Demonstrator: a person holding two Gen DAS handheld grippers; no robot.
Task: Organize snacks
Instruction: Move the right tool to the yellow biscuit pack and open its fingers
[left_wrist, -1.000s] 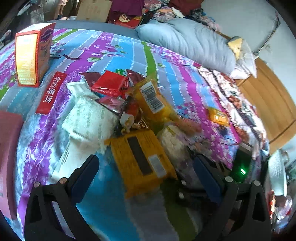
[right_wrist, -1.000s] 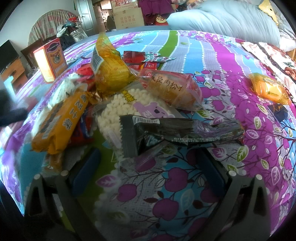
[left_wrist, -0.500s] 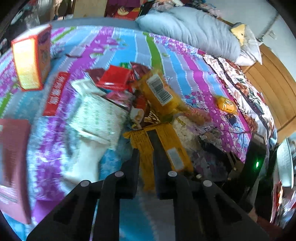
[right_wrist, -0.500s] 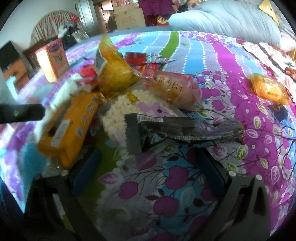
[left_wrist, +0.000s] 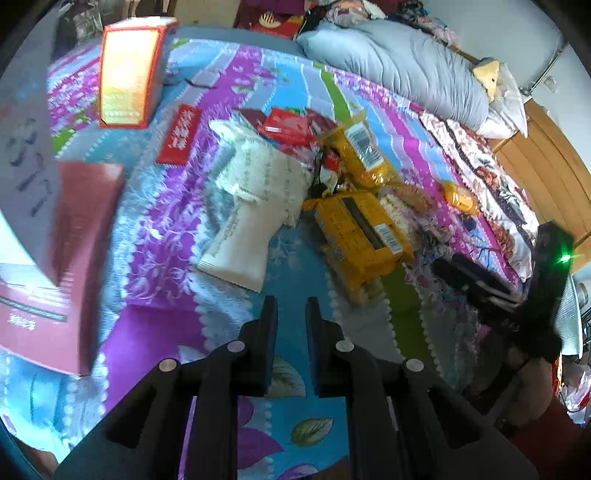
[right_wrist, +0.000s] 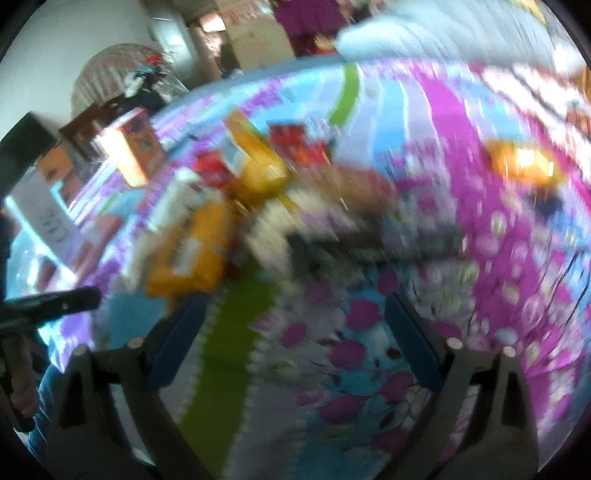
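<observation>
The left gripper (left_wrist: 288, 314) is now hovering over the striped purple and blue bedspread (left_wrist: 155, 229), its jaws clenched almost together and grasping nothing. Half a second ago the flat yellow snack packet with a dark stripe (left_wrist: 360, 236) was lying right at these fingertips; now it is lying apart from them, at about 1 o'clock. The right gripper (right_wrist: 293, 314) is keeping its jaws released wide, but its view has become strongly blurred. The white crinkled snack bag (left_wrist: 266, 181) is lying at 11 o'clock.
</observation>
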